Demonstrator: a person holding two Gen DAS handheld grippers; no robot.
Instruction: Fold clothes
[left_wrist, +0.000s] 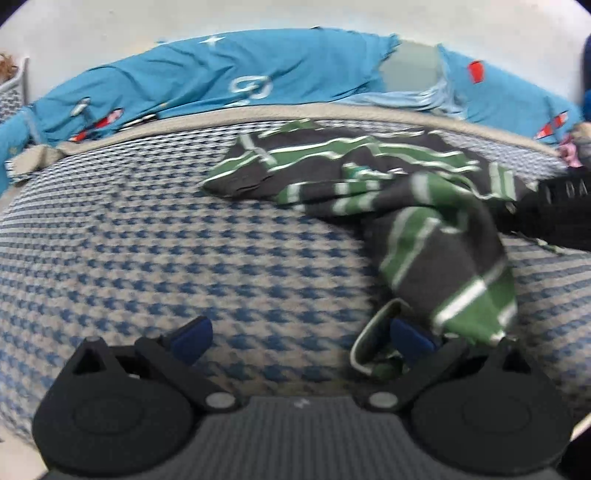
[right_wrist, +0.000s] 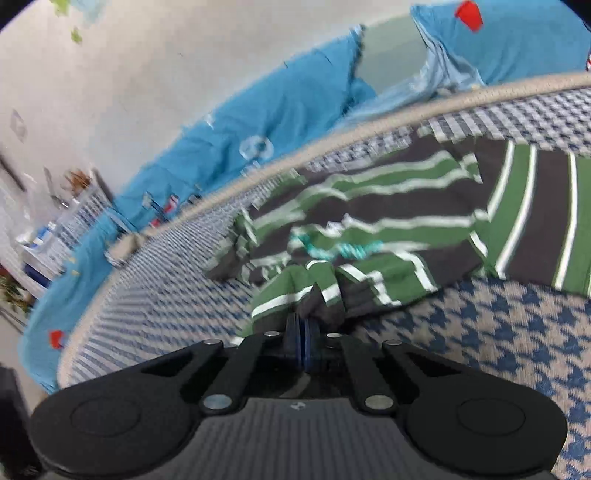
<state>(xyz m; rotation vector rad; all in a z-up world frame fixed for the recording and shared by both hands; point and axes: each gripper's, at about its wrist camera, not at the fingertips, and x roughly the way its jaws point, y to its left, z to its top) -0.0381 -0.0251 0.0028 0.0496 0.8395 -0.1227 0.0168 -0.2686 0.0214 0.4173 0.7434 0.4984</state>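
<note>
— Where's the garment lying?

— The striped shirt, dark grey with green and white bands, is crumpled on the bed, on the blue-and-beige houndstooth cover, toward the far edge. Behind it a turquoise printed sheet runs along the wall.

— What does your right tool have?

— My right tool is pinched tight on a bunched fold of the shirt; the blue pads meet with the cloth caught at their tips, and the fabric rises in a small peak there. The rest of the shirt spreads away to the right, flat on the cover.

— And the left one?

— My left tool stands wide apart and holds nothing. One part of the shirt trails down to just beside its right-hand blue pad, and a hem curls against that finger. Whether it touches the pad I cannot tell through the blur. The other finger hovers over bare cover.
</note>
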